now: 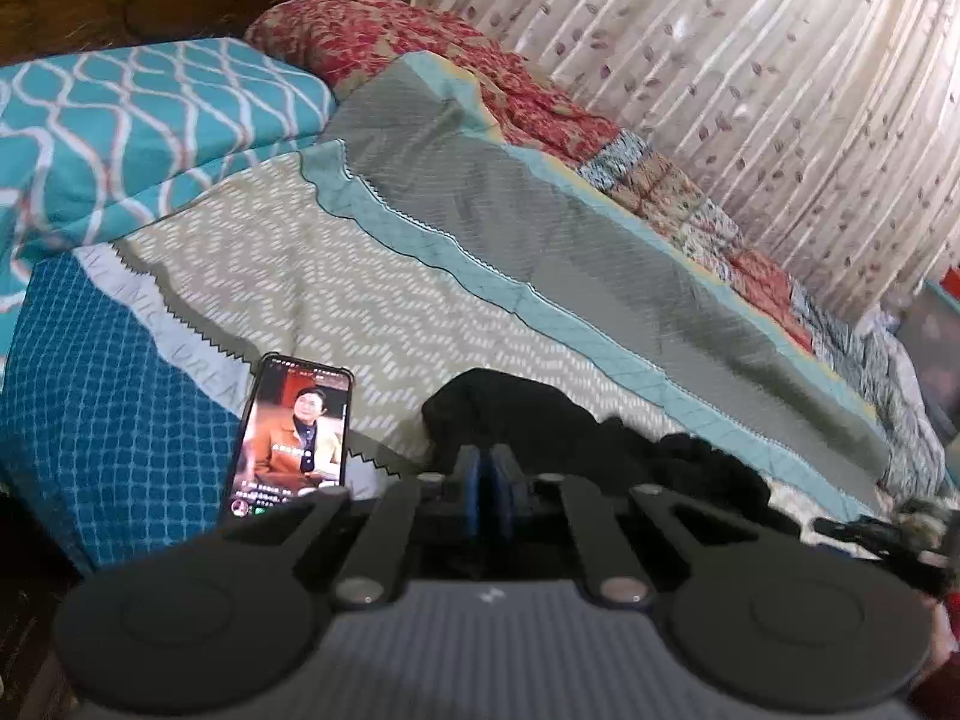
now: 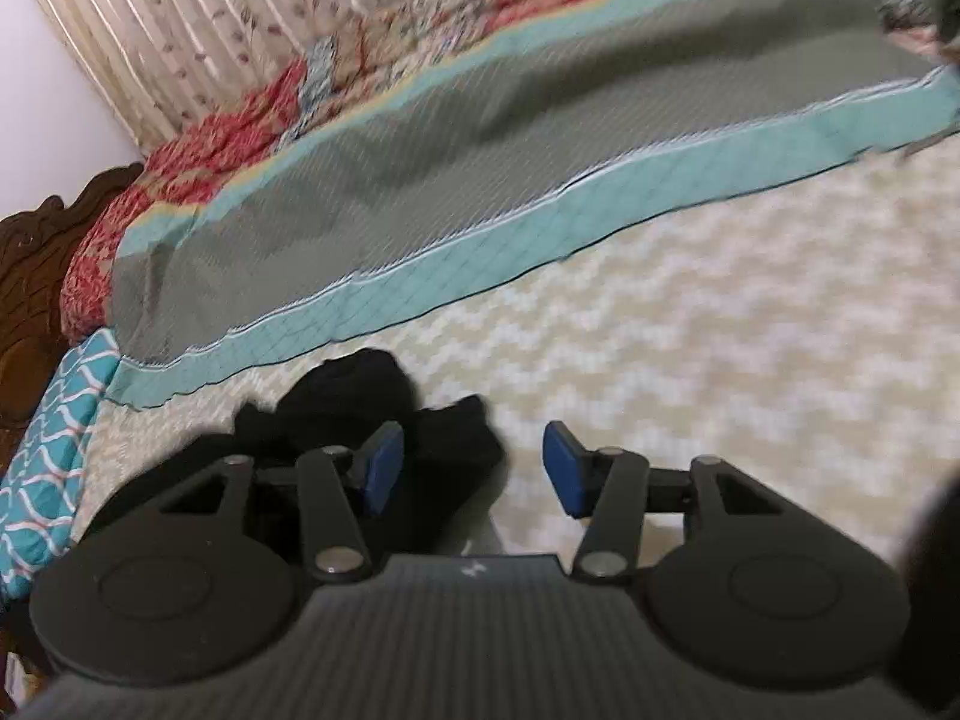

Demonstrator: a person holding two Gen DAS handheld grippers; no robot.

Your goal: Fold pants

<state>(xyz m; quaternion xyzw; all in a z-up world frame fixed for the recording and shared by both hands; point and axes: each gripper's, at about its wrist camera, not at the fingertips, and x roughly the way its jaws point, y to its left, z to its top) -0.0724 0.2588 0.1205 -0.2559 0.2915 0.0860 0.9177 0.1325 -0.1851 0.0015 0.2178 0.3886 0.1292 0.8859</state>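
STEP: gather pants (image 1: 516, 420) | LEFT: left gripper (image 1: 487, 468) pads pressed together at the bunched fabric's near edge, grip unconfirmed | RIGHT: right gripper (image 2: 474, 468) spread, nothing between; pants just ahead-left | ADVICE: seat 1 hem between pads before lifting.

A: What's in front of the left gripper (image 1: 487, 468)?

B: Its blue pads meet, and the black pants (image 1: 540, 420) lie bunched on the bedspread (image 1: 288, 276) right at the tips; I can't tell if cloth is pinched.

A: And to the left?

B: A phone (image 1: 291, 435) with its screen lit, near the teal pillow (image 1: 132, 120).
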